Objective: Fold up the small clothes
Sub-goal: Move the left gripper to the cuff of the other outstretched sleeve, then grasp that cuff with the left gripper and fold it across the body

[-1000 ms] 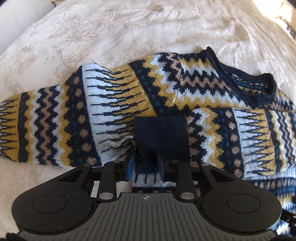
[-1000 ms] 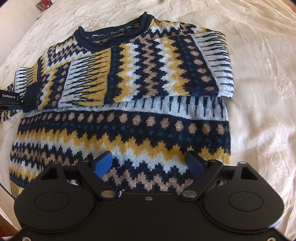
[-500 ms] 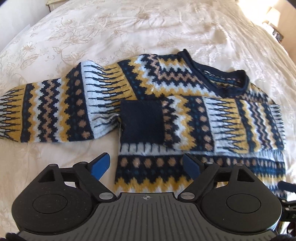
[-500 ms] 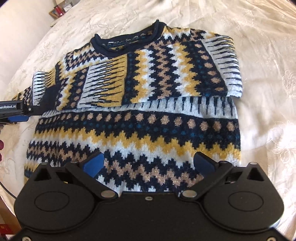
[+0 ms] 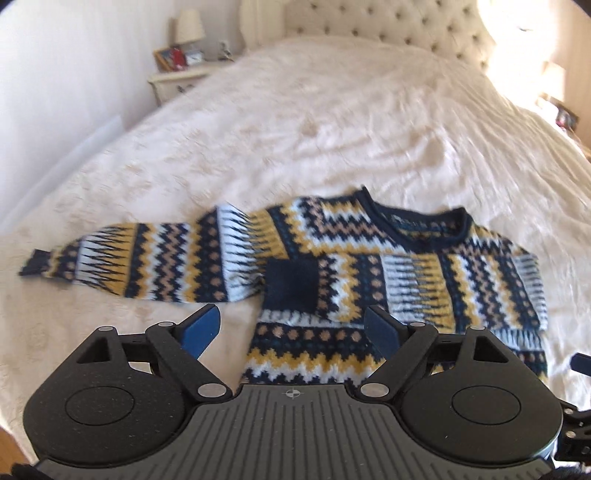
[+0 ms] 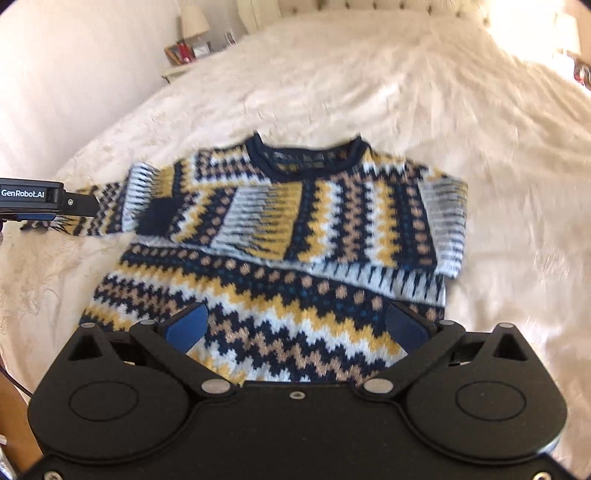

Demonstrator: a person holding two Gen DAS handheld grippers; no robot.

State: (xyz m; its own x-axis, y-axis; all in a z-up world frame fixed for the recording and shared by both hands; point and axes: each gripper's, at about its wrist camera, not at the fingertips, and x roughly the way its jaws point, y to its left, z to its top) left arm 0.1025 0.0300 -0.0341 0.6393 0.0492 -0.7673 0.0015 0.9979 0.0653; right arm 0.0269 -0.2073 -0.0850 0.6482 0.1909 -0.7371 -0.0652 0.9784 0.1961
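A small patterned knit sweater (image 5: 369,236) in navy, yellow, white and tan lies flat on the cream bedspread (image 5: 332,110), collar away from me. One sleeve is folded across the chest, its navy cuff (image 5: 291,284) lying on the body. The other sleeve (image 5: 122,262) stretches out flat to the left. My left gripper (image 5: 291,326) is open and empty, raised above the sweater's lower left edge. My right gripper (image 6: 295,326) is open and empty above the sweater's hem (image 6: 266,332). The left gripper's side (image 6: 48,201) shows at the left edge of the right wrist view.
The sweater lies on a large bed with a tufted headboard (image 5: 388,26). A nightstand (image 5: 177,79) with a lamp and small items stands at the back left by the wall. The bed's left edge (image 5: 22,424) is near my left gripper.
My left gripper let go of the folded sleeve's cuff, opened, and pulled back and up. My right gripper also drew back and up, staying open. The cuff stays on the sweater's body.
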